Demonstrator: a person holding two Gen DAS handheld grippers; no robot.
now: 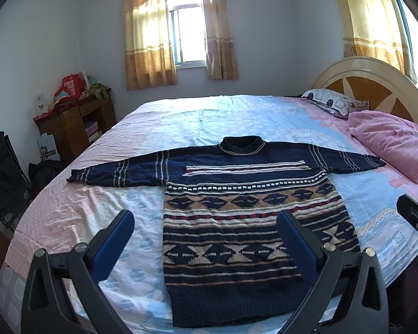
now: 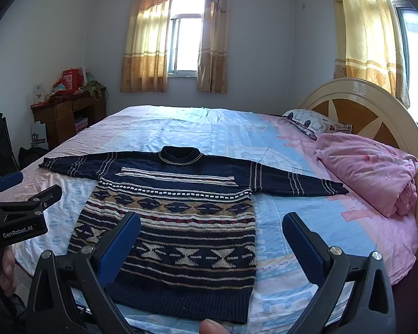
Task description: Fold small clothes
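A navy knitted sweater with tan, white and red patterned bands lies flat on the bed, front up, both sleeves spread out sideways, collar away from me. It also shows in the right wrist view. My left gripper is open and empty, held above the sweater's lower half. My right gripper is open and empty, above the sweater's lower right part. The left gripper's body shows at the left edge of the right wrist view; the right gripper's body shows at the right edge of the left wrist view.
The bed sheet is pink, blue and white. A bunched pink quilt and a pillow lie by the headboard on the right. A wooden desk with clutter stands at the left wall. A black bag stands nearer.
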